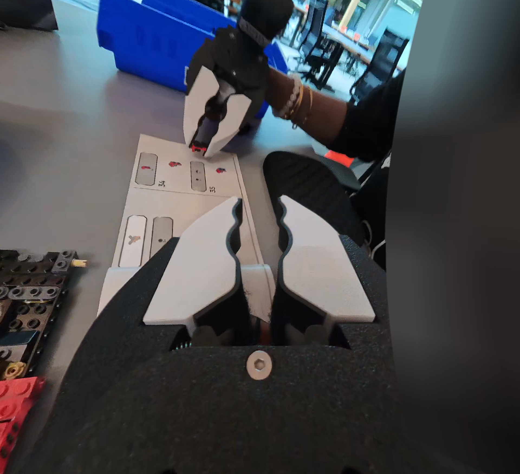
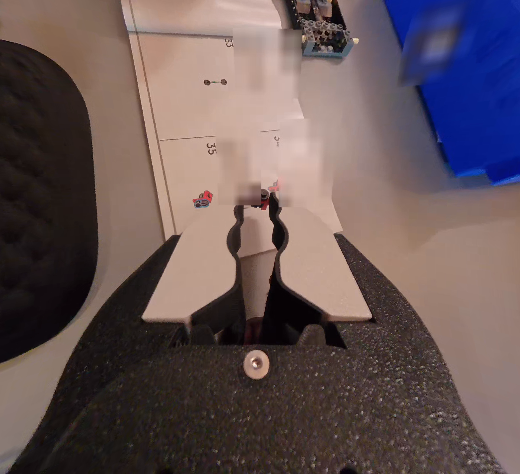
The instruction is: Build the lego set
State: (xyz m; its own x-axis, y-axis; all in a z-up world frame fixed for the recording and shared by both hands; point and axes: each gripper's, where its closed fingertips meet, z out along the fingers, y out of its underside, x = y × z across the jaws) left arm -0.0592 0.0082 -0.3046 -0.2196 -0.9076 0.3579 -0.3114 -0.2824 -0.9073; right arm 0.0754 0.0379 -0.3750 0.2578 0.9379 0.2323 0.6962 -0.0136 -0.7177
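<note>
My right gripper (image 2: pixel 255 203) is shut on a small red and black lego piece (image 2: pixel 264 202), with its tips down on the open instruction booklet (image 2: pixel 185 100). The left wrist view shows this too: the right gripper (image 1: pixel 200 151) pinches the red piece (image 1: pixel 197 148) at the booklet's (image 1: pixel 180 201) far end. My left gripper (image 1: pixel 259 203) is open and empty, hovering over the booklet's near edge. The partly built red, black and grey lego model (image 2: pixel 318 10) sits on the table beyond the booklet. In the left wrist view the model (image 1: pixel 28 305) lies at the lower left.
A blue bin (image 1: pixel 168 38) stands on the grey table behind the right gripper and shows in the right wrist view (image 2: pixel 464 72) at the right. A black chair seat (image 1: pixel 309 187) sits off the table's edge. A person's arm (image 1: pixel 323 111) holds the right gripper.
</note>
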